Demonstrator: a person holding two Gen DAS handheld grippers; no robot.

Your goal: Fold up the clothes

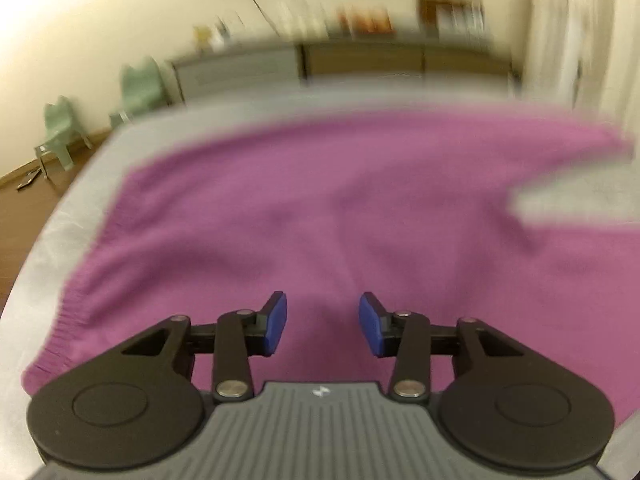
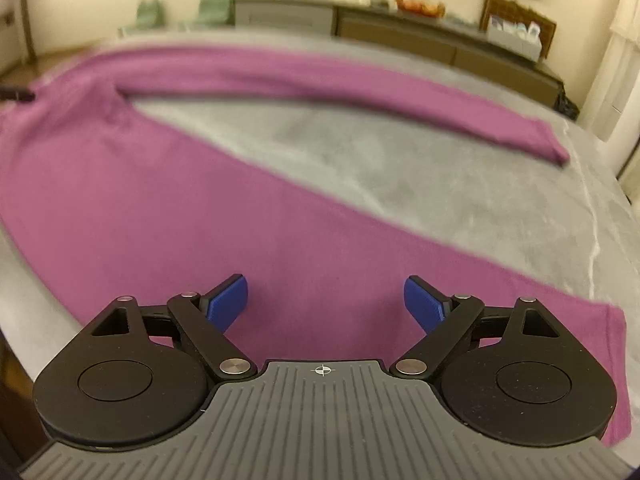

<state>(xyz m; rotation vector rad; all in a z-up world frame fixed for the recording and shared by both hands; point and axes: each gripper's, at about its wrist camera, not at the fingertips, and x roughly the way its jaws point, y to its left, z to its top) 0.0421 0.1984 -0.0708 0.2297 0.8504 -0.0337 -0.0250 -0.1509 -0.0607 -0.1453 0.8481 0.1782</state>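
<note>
A purple pair of trousers lies spread flat on a grey table. In the left wrist view its ribbed waistband is at the lower left and my left gripper hovers open and empty over the cloth near the front edge. In the right wrist view the two legs fan apart to the right, the far leg running to the right edge. My right gripper is wide open and empty above the near leg, close to its cuff.
A low sideboard with small items runs along the back wall. Two green chairs stand on the wooden floor at the left. The grey table shows between the legs. A curtain hangs at the right.
</note>
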